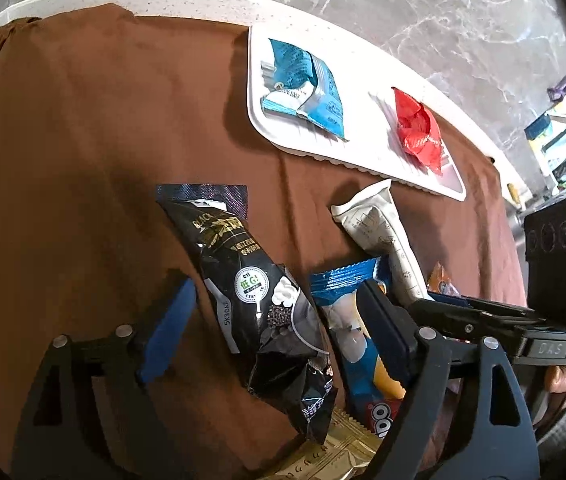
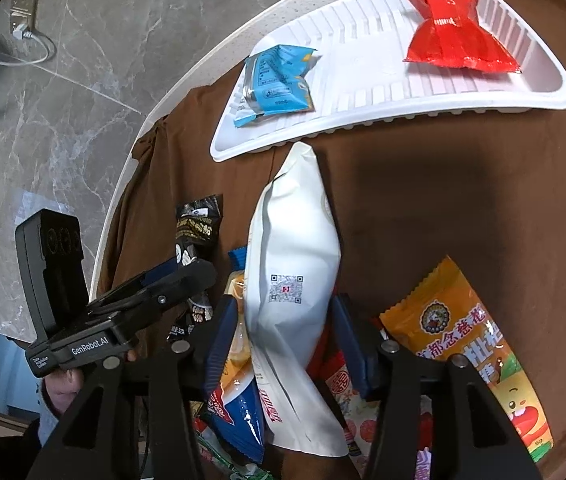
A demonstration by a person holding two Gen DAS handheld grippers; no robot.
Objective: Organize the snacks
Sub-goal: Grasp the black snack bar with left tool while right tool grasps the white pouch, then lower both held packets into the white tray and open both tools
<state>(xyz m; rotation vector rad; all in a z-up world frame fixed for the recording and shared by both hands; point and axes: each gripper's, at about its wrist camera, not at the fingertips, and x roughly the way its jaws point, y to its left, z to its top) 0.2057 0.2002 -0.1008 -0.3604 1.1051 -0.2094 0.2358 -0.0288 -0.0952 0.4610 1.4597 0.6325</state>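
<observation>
A black snack packet [image 1: 251, 292] lies on the brown cloth between the blue pads of my left gripper [image 1: 279, 320], which stands open and does not press on it. My right gripper [image 2: 283, 328] is shut on a long white packet [image 2: 291, 264], which looks pinched at its waist and points toward the white tray [image 2: 363, 120]. From the left wrist, the white packet [image 1: 379, 240] sticks out of the right gripper's fingers. In the tray [image 1: 363, 156] lie a crumpled blue packet [image 1: 303, 84] [image 2: 279, 80] and a red packet [image 1: 419, 128] [image 2: 455, 36].
A blue and orange packet [image 1: 347, 320] lies beside the black one, and a gold packet [image 1: 339, 452] beneath. An orange packet [image 2: 455, 328] and several more lie under the right gripper. The brown cloth [image 1: 103, 120] covers a round white table above a marble floor.
</observation>
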